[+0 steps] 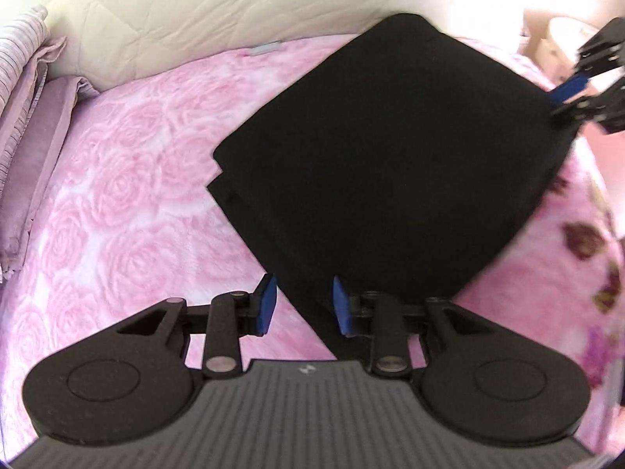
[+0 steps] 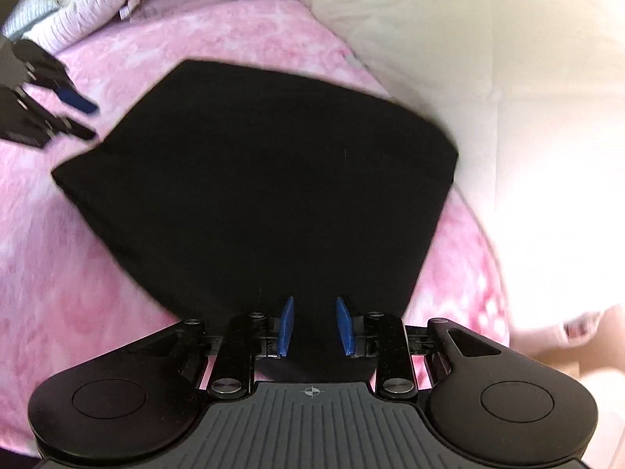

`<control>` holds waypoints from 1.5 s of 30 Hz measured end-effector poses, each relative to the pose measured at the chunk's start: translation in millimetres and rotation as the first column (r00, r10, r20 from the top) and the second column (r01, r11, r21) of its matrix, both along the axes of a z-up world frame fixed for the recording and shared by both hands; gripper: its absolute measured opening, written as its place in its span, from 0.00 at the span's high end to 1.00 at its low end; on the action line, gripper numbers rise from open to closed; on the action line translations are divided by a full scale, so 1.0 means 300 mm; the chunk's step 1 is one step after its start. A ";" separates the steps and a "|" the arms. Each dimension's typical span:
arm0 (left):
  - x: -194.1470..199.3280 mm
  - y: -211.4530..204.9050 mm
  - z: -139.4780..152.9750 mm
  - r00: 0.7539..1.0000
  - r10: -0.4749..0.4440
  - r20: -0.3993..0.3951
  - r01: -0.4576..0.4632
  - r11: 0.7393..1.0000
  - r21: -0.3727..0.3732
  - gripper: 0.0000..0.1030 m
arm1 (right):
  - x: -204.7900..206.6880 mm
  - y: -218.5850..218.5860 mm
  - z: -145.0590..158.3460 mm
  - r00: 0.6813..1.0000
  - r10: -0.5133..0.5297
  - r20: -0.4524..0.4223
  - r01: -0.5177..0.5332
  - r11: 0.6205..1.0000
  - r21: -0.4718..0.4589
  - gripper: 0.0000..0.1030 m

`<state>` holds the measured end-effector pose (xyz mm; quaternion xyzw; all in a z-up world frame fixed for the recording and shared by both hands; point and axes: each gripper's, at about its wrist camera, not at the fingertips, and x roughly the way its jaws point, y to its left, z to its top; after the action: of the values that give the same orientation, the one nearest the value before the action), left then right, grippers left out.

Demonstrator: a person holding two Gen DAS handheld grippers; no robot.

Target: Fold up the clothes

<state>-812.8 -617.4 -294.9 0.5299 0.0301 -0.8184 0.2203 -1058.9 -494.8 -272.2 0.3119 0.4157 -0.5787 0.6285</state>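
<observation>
- The bed (image 1: 129, 179), spread with a pink rose-patterned blanket, carries everything here; a cream quilt (image 1: 203, 11) is heaped along its far side.
- The black garment (image 1: 390, 164) lies flat in the middle of that blanket, already folded into a neat, roughly square packet with stacked layers showing at one edge.
- You seem to be at a release or re-grip between folds, so before another fold, judge whether the packet is compact enough; if you fold again, take two corners of one edge together and keep the layers aligned.
- Your left claw (image 1: 304, 305) hovers at the garment's near corner, its blue pads partly apart, one over the blanket and one over the cloth, pinching nothing.
- Your right claw (image 2: 314, 326) stands over the garment's opposite near edge, its pads also partly apart with only flat black cloth beneath the gap, gripping nothing.
</observation>
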 end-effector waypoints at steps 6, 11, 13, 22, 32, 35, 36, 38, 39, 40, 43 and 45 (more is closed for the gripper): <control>-0.025 0.062 -0.086 0.997 -0.051 0.060 0.052 0.999 -0.013 0.77 | 0.013 0.017 -0.029 0.999 -0.047 -0.021 0.046 0.999 -0.025 0.72; -0.005 0.079 -0.062 0.999 0.011 0.047 -0.009 0.999 -0.046 0.74 | 0.021 0.064 -0.027 0.998 -0.056 -0.007 0.056 0.998 -0.021 0.72; -0.012 0.084 -0.075 0.998 0.006 0.057 -0.003 0.999 -0.053 0.74 | 0.029 0.069 -0.046 0.999 -0.029 -0.018 0.028 0.999 -0.037 0.72; 0.066 0.141 0.046 0.979 0.199 -0.046 -0.198 0.980 0.017 0.47 | 0.026 0.210 0.058 0.985 -0.172 0.024 0.173 0.984 -0.040 0.47; 0.283 0.338 0.281 0.817 0.507 -0.273 -0.430 0.853 0.296 0.23 | 0.183 0.379 0.209 0.903 -0.407 0.137 0.411 0.911 -0.007 0.36; 0.317 0.435 0.374 0.825 0.472 -0.312 -0.384 0.872 0.303 0.23 | 0.258 0.411 0.311 0.889 -0.430 0.155 0.440 0.897 -0.035 0.35; 0.320 0.452 0.400 0.829 0.456 -0.324 -0.370 0.882 0.293 0.23 | 0.280 0.422 0.343 0.886 -0.436 0.157 0.448 0.893 -0.044 0.35; 0.338 0.495 0.458 0.835 0.435 -0.336 -0.356 0.894 0.273 0.23 | 0.314 0.446 0.412 0.882 -0.444 0.158 0.457 0.887 -0.060 0.35; 0.349 0.519 0.488 0.834 0.434 -0.341 -0.355 0.895 0.271 0.23 | 0.325 0.464 0.446 0.882 -0.443 0.161 0.458 0.887 -0.065 0.35; 0.361 0.537 0.511 0.831 0.436 -0.345 -0.357 0.894 0.271 0.23 | 0.340 0.485 0.477 0.880 -0.445 0.163 0.460 0.885 -0.069 0.35; 0.385 0.599 0.586 0.832 0.442 -0.335 -0.382 0.895 0.230 0.23 | 0.385 0.535 0.550 0.877 -0.455 0.154 0.470 0.879 -0.076 0.35; 0.396 0.629 0.617 0.823 0.452 -0.343 -0.408 0.892 0.196 0.23 | 0.398 0.557 0.582 0.872 -0.461 0.165 0.477 0.875 -0.079 0.35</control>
<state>-694.1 -428.6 -109.9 0.3523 0.2375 -0.8311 0.3587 -939.5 -327.7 -97.5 0.4060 0.2475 -0.7139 0.5140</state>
